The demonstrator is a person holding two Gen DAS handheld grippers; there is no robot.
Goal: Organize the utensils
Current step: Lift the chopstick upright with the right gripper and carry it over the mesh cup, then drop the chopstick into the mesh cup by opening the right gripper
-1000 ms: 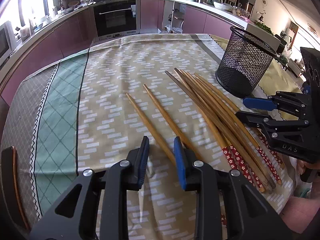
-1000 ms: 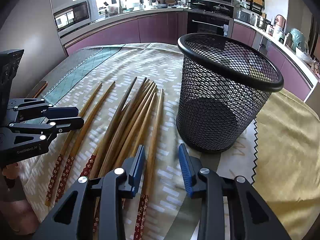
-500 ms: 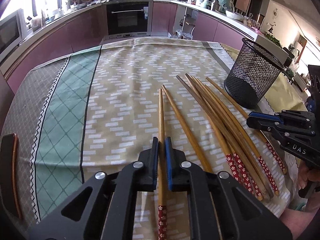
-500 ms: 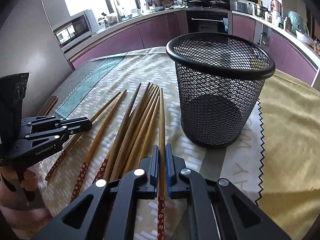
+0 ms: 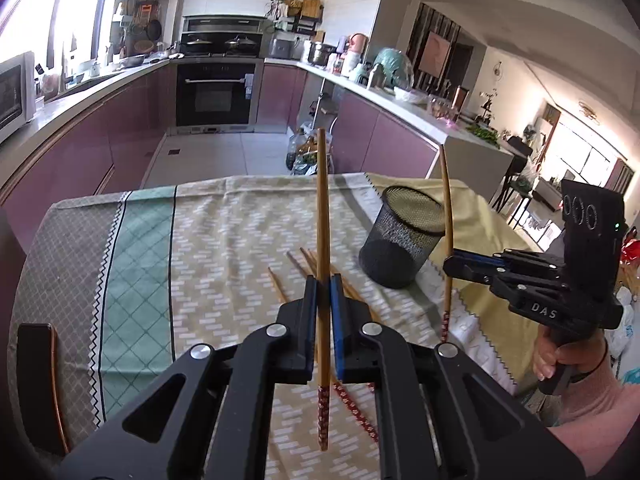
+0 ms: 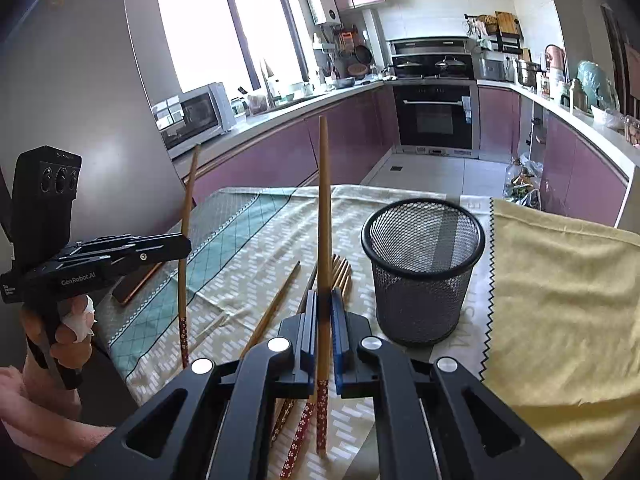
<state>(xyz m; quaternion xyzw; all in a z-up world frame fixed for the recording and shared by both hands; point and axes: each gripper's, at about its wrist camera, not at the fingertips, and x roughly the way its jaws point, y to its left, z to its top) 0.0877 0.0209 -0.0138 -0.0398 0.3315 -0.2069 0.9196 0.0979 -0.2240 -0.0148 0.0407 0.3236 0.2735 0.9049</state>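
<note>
The left gripper (image 5: 323, 300) is clamping one chopstick (image 5: 322, 208) between its blue pads, holding it upright above the tablecloth (image 5: 224, 232), patterned red end down. The right gripper (image 6: 324, 316) is doing the same with a second chopstick (image 6: 325, 200), also upright, red end down. Both pairs of jaws are closed tight on the wooden shafts, with no gap visible around them.

The mesh cup (image 6: 423, 272) is standing upright on the cloth, just right of the right gripper and near the yellow cloth (image 6: 560, 300). Nothing is showing inside it through the mesh, so no chopstick appears to be stored yet.

The remaining chopsticks (image 6: 340, 274) are lying loose on the tablecloth in a rough bundle below the grippers, with one stray chopstick (image 6: 276, 304) lying apart to the left.

Judgement: the task is at an early stage. Two chopsticks are lifted but not deposited; each needs carrying over the cup rim and releasing. The bundle on the cloth is left to collect afterwards.
</note>
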